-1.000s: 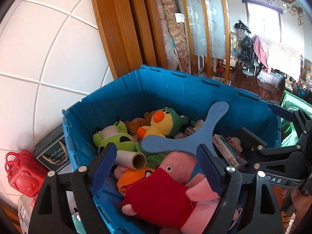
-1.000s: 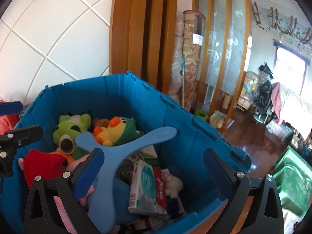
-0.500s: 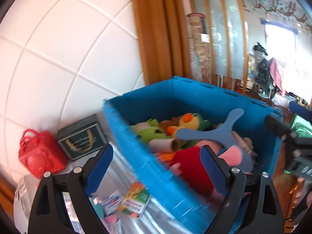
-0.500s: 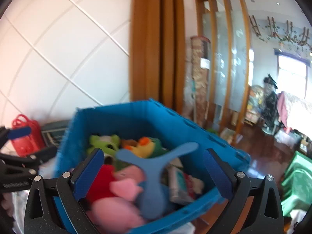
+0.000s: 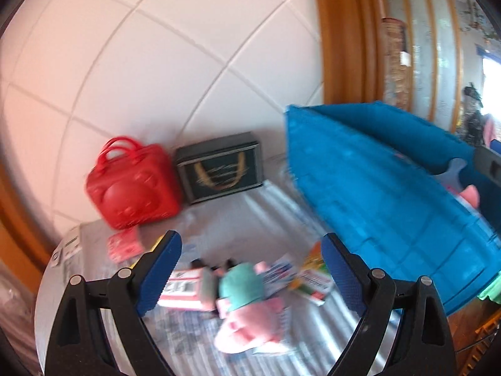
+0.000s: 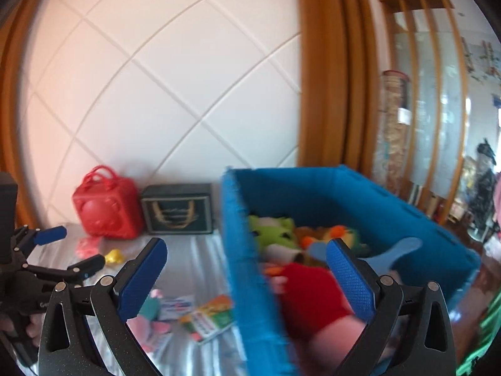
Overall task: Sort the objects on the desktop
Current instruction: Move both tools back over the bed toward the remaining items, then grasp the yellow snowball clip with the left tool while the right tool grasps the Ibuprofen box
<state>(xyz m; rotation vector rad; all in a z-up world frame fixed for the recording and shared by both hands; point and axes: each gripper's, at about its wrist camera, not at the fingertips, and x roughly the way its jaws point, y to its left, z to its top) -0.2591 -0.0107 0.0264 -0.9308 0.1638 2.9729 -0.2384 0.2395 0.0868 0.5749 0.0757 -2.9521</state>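
Note:
A blue crate (image 5: 382,188) (image 6: 313,188) stands at the right of the table, holding plush toys, a red-and-pink plush (image 6: 310,288) and a blue boomerang (image 6: 397,250). On the table left of it lie a pink-and-teal plush (image 5: 247,307) (image 6: 150,316), a red-white box (image 5: 184,288) and small cartons (image 5: 310,279) (image 6: 209,313). My left gripper (image 5: 250,275) is open and empty, above the pink-and-teal plush; it also shows at the left of the right wrist view (image 6: 69,250). My right gripper (image 6: 247,279) is open and empty over the crate's near-left wall.
A red toy bag (image 5: 131,185) (image 6: 106,203) and a dark box with gold print (image 5: 219,169) (image 6: 178,210) stand against the white tiled wall. A pink packet (image 5: 122,244) and a small yellow thing (image 6: 114,257) lie near the bag. The silver-covered table (image 5: 219,219) ends at the left.
Both grippers have swung left, from over the crate toward the table. The left one now looks down on the loose items beside the crate. Both stay open.

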